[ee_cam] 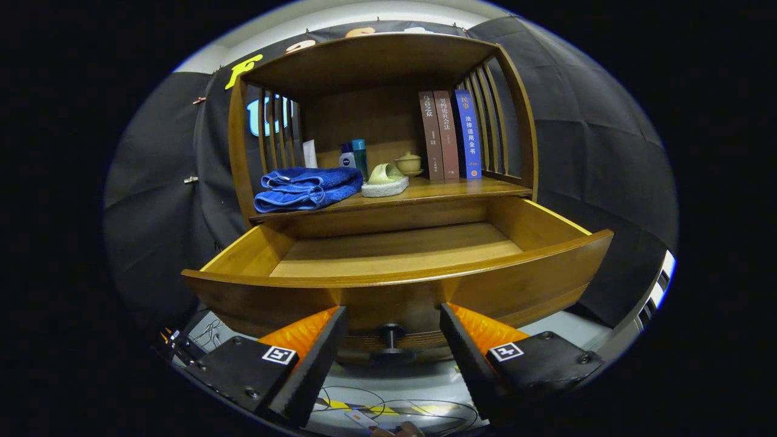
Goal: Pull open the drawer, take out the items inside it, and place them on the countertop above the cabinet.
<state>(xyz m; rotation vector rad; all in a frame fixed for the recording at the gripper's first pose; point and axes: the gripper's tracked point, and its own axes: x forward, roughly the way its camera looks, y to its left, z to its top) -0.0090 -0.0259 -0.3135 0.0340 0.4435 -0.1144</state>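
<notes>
Wooden cabinet [388, 121] behind; its drawer [394, 255] stands pulled out, bare inside; tongs [393, 318] apart beside knob [391, 334].

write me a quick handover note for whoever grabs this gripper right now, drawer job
Gripper: open, holding nothing, fingers either side of the drawer knob and not pressing on it.
Drawer: pulled open; the part of its floor that can be seen is bare.
Countertop: a folded blue towel, a green slipper-shaped thing on a white pad, bottles, a small lidded cup and three books stand on it.
Done: drawer is open; items appear to be already up on the countertop.
Left: look into the drawer's near corners behind the front panel; lift out anything there.
</notes>
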